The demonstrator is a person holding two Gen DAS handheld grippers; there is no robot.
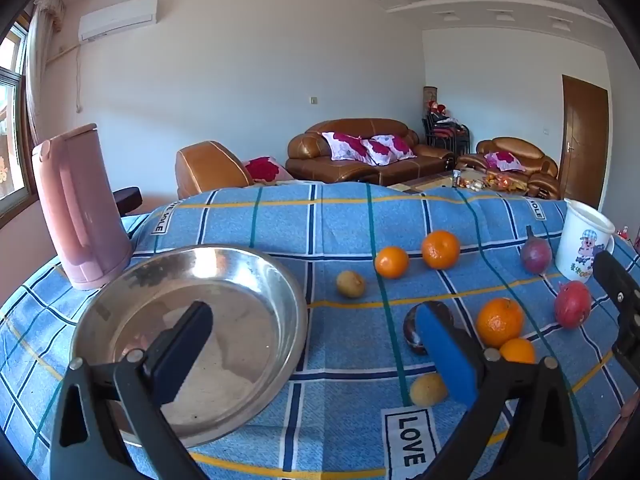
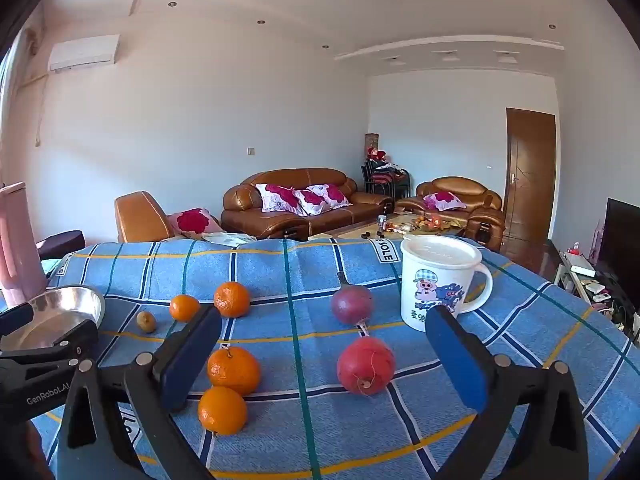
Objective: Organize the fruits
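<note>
Left claw point(image 1: 312, 344) and right claw point(image 2: 324, 352) both gape wide, gripping nothing, poised level above the fruit-strewn bench point(image 2: 520, 320).

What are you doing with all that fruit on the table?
Someone is sorting fruit with a gripper in each hand. Both the left gripper and right gripper are open and hold nothing. The oranges, a red fruit and other fruit lie loose on the blue tablecloth. The metal bowl has no fruit in it yet.
</note>
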